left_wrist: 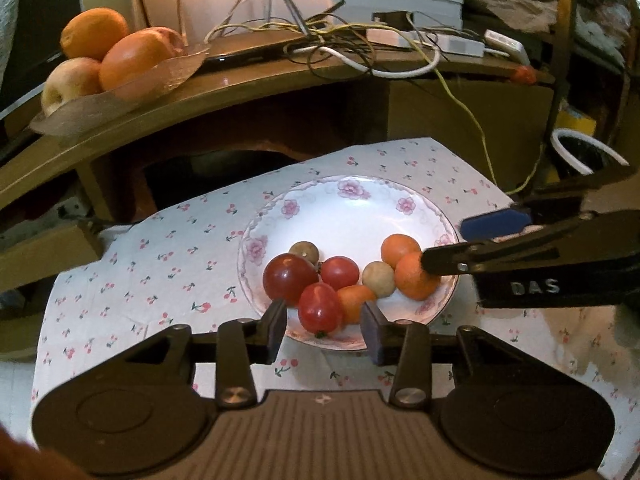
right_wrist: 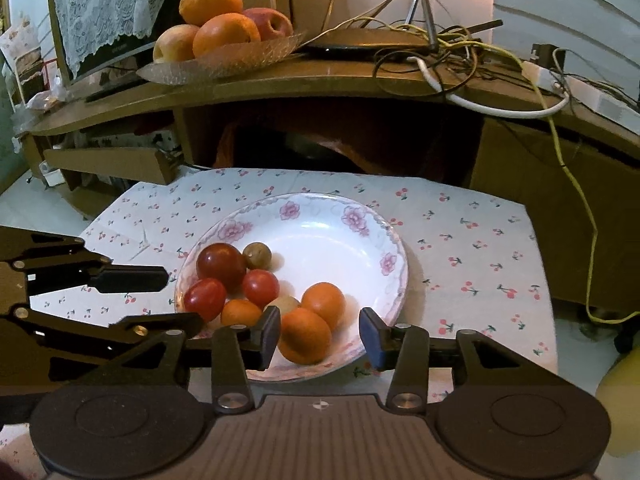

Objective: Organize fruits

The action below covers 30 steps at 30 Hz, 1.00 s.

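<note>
In the left wrist view, the left gripper [left_wrist: 324,326] hung over the near rim of a flowered plate [left_wrist: 352,204] that sat on a cherry-print cloth [left_wrist: 168,256] covering the bench. Its jaws stood partly open; a small red tomato [left_wrist: 320,307] and a little orange fruit [left_wrist: 354,302] lay in the gap between them, with clear space on both sides, so nothing was gripped. Behind these in the plate lay a larger tomato [left_wrist: 289,278], a third tomato [left_wrist: 340,273], two brownish round fruits [left_wrist: 304,252] [left_wrist: 379,278] and two more oranges [left_wrist: 400,250] [left_wrist: 416,278]. The right gripper [left_wrist: 452,246] reached in from the right edge, its tips over the plate's right rim beside those two oranges. On a wooden shelf [left_wrist: 280,80] behind the bench stood a glass dish [left_wrist: 168,76] of big oranges and apples toward the left end, and a tangle of cables [left_wrist: 360,48] farther right. In the right wrist view, the right gripper [right_wrist: 320,334] was over the plate's near rim [right_wrist: 396,280] with jaws partly open; the nearest orange [right_wrist: 305,336] sat between them, close by the left finger [right_wrist: 269,336], though whether it touched I could not tell, and well clear of the blue-padded one [right_wrist: 370,338], so it was not clamped. The left gripper [right_wrist: 168,296] came in from the left edge, one finger over the cloth just beside the plate's left rim.
</note>
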Tool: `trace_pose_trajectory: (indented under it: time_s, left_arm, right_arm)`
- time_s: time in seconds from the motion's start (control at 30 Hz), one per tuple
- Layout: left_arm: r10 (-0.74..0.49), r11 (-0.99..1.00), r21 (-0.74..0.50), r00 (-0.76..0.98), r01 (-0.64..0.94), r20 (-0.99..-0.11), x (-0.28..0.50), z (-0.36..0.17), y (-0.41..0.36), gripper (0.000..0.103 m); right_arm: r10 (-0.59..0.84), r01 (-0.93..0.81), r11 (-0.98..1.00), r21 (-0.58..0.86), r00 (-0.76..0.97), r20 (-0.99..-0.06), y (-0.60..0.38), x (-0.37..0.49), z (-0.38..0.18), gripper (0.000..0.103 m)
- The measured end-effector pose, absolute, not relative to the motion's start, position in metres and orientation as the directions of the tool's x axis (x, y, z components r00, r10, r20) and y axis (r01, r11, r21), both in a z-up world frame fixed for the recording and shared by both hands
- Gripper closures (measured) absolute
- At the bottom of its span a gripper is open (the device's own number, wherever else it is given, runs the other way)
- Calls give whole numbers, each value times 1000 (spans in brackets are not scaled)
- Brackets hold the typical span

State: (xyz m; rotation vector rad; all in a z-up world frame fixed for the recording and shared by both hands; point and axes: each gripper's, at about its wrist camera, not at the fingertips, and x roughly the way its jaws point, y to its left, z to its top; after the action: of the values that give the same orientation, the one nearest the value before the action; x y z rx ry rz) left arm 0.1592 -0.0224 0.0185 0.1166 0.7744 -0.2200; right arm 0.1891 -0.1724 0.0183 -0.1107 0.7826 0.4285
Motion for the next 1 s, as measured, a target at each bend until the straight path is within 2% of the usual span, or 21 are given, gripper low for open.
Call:
trace_pose_trajectory:
  time_s: [0.13,0.2,0.37,0.43,0.53,1.0]
  left_arm:
    - [-139,982,-8,700,187,-701,148,26,-20,48]
    - [-139,985,-24,710,170,-691,140,30,-20,43]
    - [-117,992,-39,732,123,-671,115,39,-23,16]
    - [-94,994,-25,739,104,-667,104,40,-24,9]
    - [-73,997,-22,744,78,-664,88,41,-24,2]
    - [-51,998,-61,736,14,-675,33,37,-16,0]
  right_arm:
    - [326,-396,916,67,634,-702,-178,174,28,59]
    - [327,-384,920,80,638,-697,-181,163,33,56]
    - [334,-354,928,114,660,-673,-186,132,47,53]
    - [318,-338,935,106,670,-671,-187,118,49,49]
    - [310,-325,940,107,679,-665,-189,100,52,48]
    - [280,-272,955,122,679,-679,-189,45,50,45]
